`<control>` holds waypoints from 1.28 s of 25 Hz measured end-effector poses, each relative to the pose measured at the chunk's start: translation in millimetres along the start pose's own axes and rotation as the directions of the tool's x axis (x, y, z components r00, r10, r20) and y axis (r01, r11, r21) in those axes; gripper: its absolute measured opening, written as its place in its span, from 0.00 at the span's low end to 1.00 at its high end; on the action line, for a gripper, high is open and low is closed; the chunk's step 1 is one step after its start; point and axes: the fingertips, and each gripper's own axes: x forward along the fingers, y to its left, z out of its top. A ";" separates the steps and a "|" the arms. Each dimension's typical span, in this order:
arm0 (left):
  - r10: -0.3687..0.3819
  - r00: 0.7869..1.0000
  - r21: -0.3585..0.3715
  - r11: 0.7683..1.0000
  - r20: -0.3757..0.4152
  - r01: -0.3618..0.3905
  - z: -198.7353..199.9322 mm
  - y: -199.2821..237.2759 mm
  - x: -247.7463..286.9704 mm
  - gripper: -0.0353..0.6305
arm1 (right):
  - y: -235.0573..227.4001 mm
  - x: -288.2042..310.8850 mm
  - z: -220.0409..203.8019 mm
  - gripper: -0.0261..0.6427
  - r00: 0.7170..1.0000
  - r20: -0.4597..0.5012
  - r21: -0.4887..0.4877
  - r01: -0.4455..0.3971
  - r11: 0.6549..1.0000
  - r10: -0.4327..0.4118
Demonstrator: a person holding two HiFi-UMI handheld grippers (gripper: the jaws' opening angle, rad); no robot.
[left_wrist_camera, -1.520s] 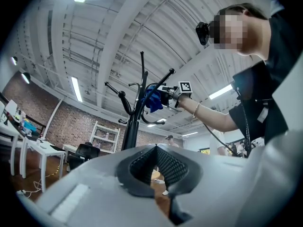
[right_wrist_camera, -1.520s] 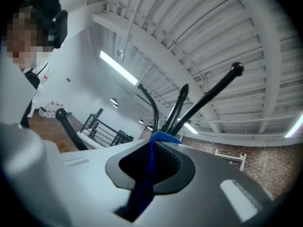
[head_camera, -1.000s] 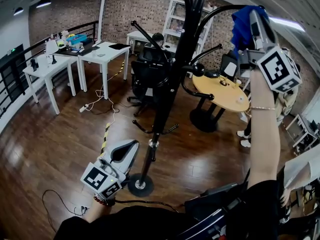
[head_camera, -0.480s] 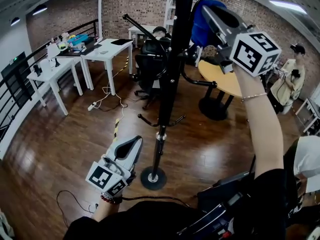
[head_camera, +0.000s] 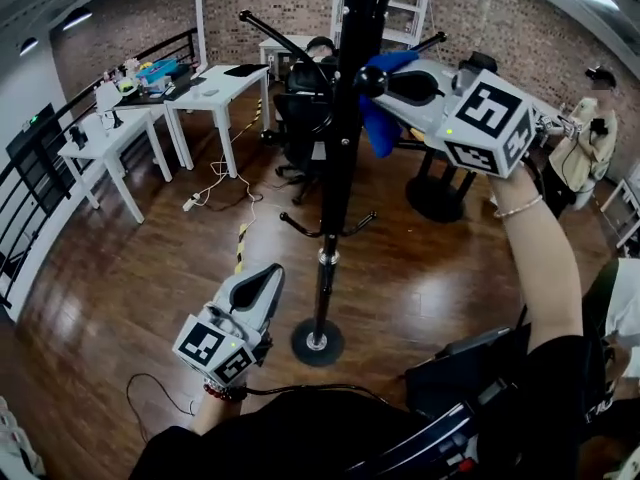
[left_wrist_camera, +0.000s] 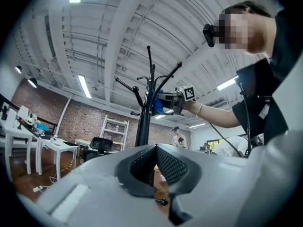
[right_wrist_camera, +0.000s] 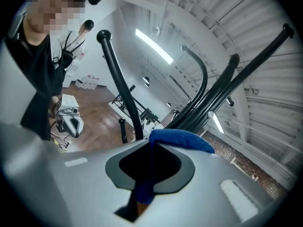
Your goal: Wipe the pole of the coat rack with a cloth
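The black coat rack pole (head_camera: 338, 158) rises from its round base (head_camera: 318, 341) in the middle of the head view, with hooked arms up top. My right gripper (head_camera: 385, 80) is raised beside the pole and shut on a blue cloth (head_camera: 377, 120), which lies against the pole's right side. In the right gripper view the blue cloth (right_wrist_camera: 182, 140) is pinched in my right gripper (right_wrist_camera: 150, 148), with the pole (right_wrist_camera: 208, 103) just beyond. My left gripper (head_camera: 267, 278) hangs low, left of the base, shut and holding nothing. From my left gripper (left_wrist_camera: 155, 148) the rack (left_wrist_camera: 143, 122) shows ahead.
White desks (head_camera: 215, 83) stand at the far left beside a black railing (head_camera: 30, 188). An office chair (head_camera: 305, 103) sits behind the rack, and a table's dark pedestal base (head_camera: 435, 203) is to its right. A person (head_camera: 590, 133) stands at far right. Cables (head_camera: 215, 183) trail across the wood floor.
My right gripper has come down and leftward with the blue cloth, from high on the right to against the pole. The left gripper has hardly moved.
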 end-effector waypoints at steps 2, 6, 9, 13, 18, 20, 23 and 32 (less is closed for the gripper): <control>-0.003 1.000 -0.008 1.000 -0.009 0.003 -0.7 0.2 -0.5 0.06 | 6.1 3.5 -4.9 0.08 0.998 -0.060 -0.030 -0.020 0.999 0.018; -0.013 1.000 -0.008 1.000 -0.015 0.013 -2.9 -3.3 1.7 0.06 | 14.7 2.4 -16.6 0.08 0.974 -0.203 -0.038 -0.107 0.993 0.098; -0.025 1.000 -0.014 1.000 -0.014 0.025 -3.8 -8.5 3.4 0.06 | 29.2 1.6 -39.1 0.08 0.909 -0.367 0.008 -0.211 0.978 0.199; -0.022 1.000 -0.018 1.000 -0.012 0.021 -3.4 -8.3 -1.9 0.06 | 37.1 -1.9 -71.1 0.08 0.817 -0.550 -0.039 -0.234 0.972 0.175; 0.007 1.000 -0.024 1.000 -0.010 -0.007 -2.0 -1.5 -5.8 0.06 | 31.2 -18.9 -72.9 0.08 0.797 -0.556 0.082 -0.229 0.970 0.236; -0.001 1.000 -0.026 1.000 -0.007 0.001 -4.6 -9.4 -1.7 0.06 | 27.4 -29.9 -75.6 0.08 0.794 -0.561 0.092 -0.221 0.971 0.234; -0.030 0.999 -0.028 0.999 -0.014 0.030 -12.2 -23.7 8.0 0.06 | 15.2 -46.4 -84.1 0.08 0.817 -0.546 0.081 -0.167 0.983 0.183; -0.024 0.999 -0.030 0.999 -0.026 0.023 -14.6 -20.8 11.1 0.06 | -73.9 -92.5 -85.2 0.08 0.904 -0.385 0.092 0.236 0.967 -0.184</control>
